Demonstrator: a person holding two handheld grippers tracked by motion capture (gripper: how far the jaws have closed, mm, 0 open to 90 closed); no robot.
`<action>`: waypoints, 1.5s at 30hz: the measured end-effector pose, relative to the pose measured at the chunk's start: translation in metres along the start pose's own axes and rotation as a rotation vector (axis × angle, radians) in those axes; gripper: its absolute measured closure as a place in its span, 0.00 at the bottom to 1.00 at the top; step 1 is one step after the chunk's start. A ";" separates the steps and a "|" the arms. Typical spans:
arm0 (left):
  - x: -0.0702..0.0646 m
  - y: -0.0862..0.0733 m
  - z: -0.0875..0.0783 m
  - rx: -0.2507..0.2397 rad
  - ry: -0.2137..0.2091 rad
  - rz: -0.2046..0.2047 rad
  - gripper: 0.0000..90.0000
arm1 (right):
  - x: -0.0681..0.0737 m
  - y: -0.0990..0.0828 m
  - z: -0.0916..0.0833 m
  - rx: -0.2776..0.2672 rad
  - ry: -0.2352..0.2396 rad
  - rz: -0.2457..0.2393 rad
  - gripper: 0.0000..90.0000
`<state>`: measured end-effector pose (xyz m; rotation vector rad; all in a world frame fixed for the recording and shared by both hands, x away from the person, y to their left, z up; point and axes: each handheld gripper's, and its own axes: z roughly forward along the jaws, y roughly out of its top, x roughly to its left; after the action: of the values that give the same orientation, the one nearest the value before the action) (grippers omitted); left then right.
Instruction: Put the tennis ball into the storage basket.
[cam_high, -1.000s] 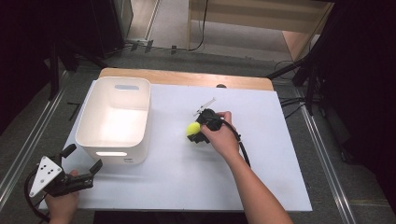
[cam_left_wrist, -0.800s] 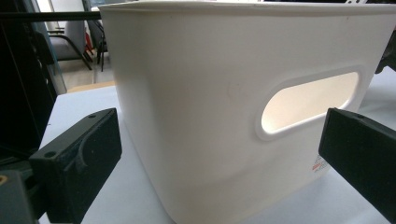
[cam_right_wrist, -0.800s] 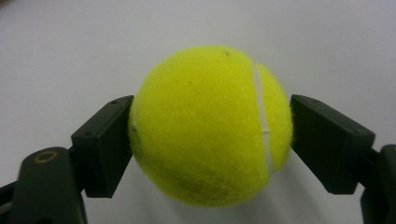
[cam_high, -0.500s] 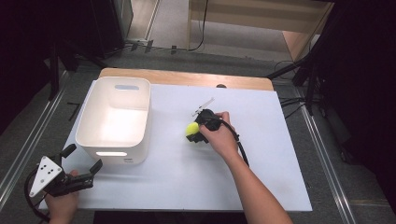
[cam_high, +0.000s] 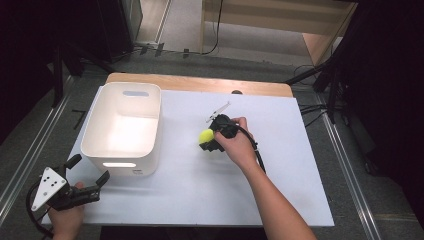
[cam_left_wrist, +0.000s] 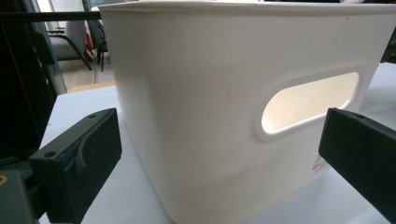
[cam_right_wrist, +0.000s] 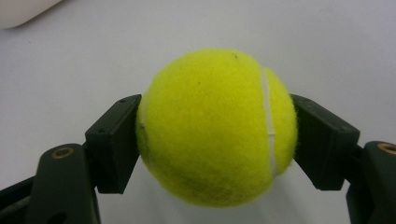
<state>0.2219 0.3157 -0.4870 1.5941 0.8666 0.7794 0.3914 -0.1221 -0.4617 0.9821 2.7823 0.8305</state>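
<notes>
Fuzzy felt tennis ball (cam_right_wrist: 217, 128); smooth, seemingly plastic white bin (cam_left_wrist: 224, 93).

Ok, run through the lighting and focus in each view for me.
High view: the bin glares white inside while the room around the table sinks into black. Left gripper view: the bin's handle slot glows, the near tool pads look soft. Right gripper view: even light, the ball sharp, its fuzz clear.
</notes>
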 end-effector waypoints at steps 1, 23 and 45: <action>0.000 0.000 0.000 -0.001 -0.001 -0.001 0.00 | 0.002 0.002 -0.003 -0.002 0.006 -0.001 0.25; 0.001 0.000 -0.001 -0.004 -0.003 -0.005 0.00 | 0.015 0.030 -0.025 -0.031 0.044 -0.066 0.25; 0.001 0.000 -0.001 -0.002 0.001 -0.003 0.00 | 0.029 0.047 -0.040 -0.047 0.055 -0.109 0.25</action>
<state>0.2216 0.3168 -0.4867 1.5901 0.8685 0.7783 0.3852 -0.0926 -0.4003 0.8039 2.8188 0.9161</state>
